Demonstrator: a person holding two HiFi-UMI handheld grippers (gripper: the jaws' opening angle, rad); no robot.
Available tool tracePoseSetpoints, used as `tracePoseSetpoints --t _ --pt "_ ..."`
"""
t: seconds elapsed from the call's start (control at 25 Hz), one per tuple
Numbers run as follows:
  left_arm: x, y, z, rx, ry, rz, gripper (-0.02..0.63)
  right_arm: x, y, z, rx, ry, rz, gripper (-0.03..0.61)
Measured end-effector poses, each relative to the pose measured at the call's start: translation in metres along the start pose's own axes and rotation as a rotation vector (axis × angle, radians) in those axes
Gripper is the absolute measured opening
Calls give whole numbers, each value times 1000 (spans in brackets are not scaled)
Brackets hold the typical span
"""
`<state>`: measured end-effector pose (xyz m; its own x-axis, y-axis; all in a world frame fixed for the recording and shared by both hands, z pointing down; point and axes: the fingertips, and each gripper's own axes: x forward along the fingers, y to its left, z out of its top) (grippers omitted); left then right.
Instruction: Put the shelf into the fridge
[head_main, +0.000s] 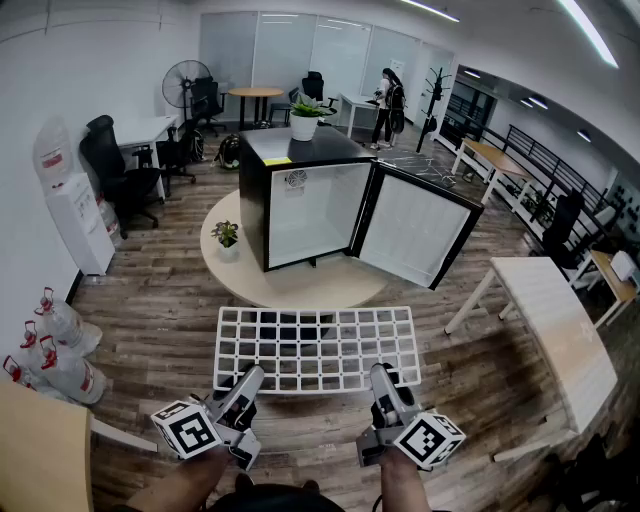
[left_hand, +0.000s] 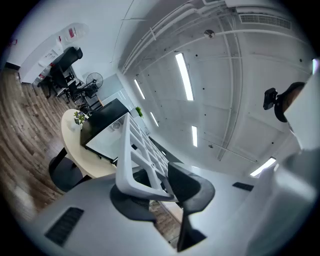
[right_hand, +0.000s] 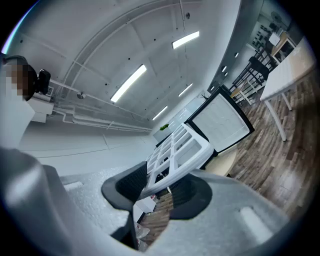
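Note:
A white grid shelf (head_main: 316, 346) hangs level in the air in front of me, held by its near edge. My left gripper (head_main: 249, 381) is shut on the shelf's near-left rim (left_hand: 131, 165), and my right gripper (head_main: 383, 379) is shut on the near-right rim (right_hand: 176, 161). Beyond the shelf stands a small black fridge (head_main: 300, 195) on a round beige table (head_main: 300, 280), its door (head_main: 418, 225) swung wide to the right and its white inside bare. In the left gripper view the fridge (left_hand: 102, 124) shows past the shelf; in the right gripper view its door (right_hand: 222, 122) does.
A small potted plant (head_main: 227, 238) sits on the round table left of the fridge, another plant (head_main: 304, 118) on top of it. A white table (head_main: 552, 340) stands to the right, water bottles (head_main: 55, 345) and a dispenser (head_main: 70, 200) to the left. A person (head_main: 386, 105) stands far back.

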<state>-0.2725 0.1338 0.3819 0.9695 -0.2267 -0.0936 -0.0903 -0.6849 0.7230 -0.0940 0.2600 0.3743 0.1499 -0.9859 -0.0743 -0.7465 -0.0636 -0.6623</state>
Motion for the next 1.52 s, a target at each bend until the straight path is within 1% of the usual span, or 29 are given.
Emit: tracePoseSetpoints --t 0.2,0.48,0.68,0.88,1.08,1.28,1.4,1.52 --pt "0 -1 -7 -11 1 0 89 -5 -4 1 -17 6 1 132" --pt "3 -3 -10 -8 8 -9 89 -8 -7 2 -8 -2 -9 132" --pt "11 -11 -13 44 20 -12 94 -14 -15 8 11 -19 -7 132" --pt "24 -19 -28 26 38 -12 94 -26 -28 20 6 -21 -15 132" --pt "44 -35 -44 30 47 -27 94 -42 -45 39 5 -34 -17 132" --pt "59 -33 -67 2 68 30 94 -55 -65 55 -2 -44 -21 133" --pt "70 -43 -70 16 51 0 94 -56 -74 59 -6 -31 -15 132" --pt "78 -51 -78 17 47 -1 94 -61 -84 65 0 -18 -5 132"
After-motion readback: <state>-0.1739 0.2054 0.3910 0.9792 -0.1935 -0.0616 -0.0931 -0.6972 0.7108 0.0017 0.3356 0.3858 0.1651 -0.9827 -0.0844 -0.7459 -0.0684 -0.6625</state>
